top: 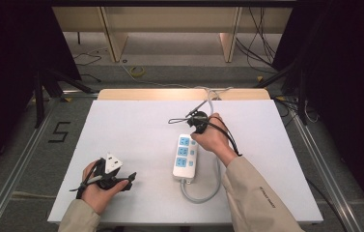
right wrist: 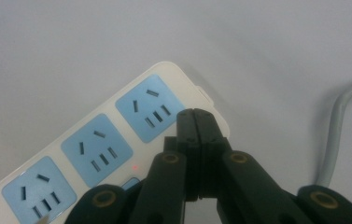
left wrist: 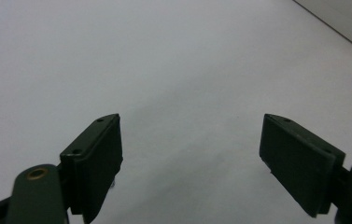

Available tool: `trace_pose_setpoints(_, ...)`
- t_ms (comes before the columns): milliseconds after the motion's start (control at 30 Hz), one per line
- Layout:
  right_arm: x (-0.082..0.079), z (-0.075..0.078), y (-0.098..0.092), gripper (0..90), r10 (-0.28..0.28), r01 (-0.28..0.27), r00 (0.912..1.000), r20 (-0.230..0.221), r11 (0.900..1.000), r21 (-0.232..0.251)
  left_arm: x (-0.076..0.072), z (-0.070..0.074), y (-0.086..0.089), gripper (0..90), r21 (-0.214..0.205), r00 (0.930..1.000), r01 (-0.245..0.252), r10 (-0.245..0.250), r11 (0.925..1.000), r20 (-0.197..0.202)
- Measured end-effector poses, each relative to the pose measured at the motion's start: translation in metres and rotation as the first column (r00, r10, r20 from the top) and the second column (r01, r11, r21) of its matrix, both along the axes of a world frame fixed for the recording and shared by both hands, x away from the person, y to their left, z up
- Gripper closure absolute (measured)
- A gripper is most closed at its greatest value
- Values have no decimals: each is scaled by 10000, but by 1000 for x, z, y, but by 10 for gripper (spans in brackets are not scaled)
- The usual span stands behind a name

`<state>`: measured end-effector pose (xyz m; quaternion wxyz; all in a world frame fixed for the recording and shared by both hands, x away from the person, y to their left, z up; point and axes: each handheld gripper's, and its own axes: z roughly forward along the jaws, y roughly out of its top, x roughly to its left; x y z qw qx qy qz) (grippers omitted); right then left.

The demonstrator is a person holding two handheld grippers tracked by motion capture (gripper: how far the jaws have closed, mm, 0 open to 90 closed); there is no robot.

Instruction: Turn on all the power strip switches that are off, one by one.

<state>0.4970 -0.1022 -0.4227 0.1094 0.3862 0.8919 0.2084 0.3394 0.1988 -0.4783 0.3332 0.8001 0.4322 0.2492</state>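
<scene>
Two hand-held grippers are out, but only the right hand-held gripper matters here: its jaws are pressed together on nothing, tips poised at the long edge of the power strip, beside the far socket and near the small red lamp. The strip lies mid-surface, long axis running away from the person, grey cord looping off its near end. The left hand-held gripper, jaws wide and empty, rests well apart over the bare white surface.
</scene>
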Motion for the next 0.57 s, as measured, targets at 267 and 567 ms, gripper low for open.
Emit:
trace_pose_setpoints(267,-14,2,-23,755,-31,-25,9990,438,9920,1262,-1,0,4,211,-34,10000,-80,80,10000,-10)
trace_pose_setpoints(567,-85,-20,-112,463,-433,-357,9799,1947,9223,3847,1,-2,5,204,-251,9998,-183,183,9995,-24)
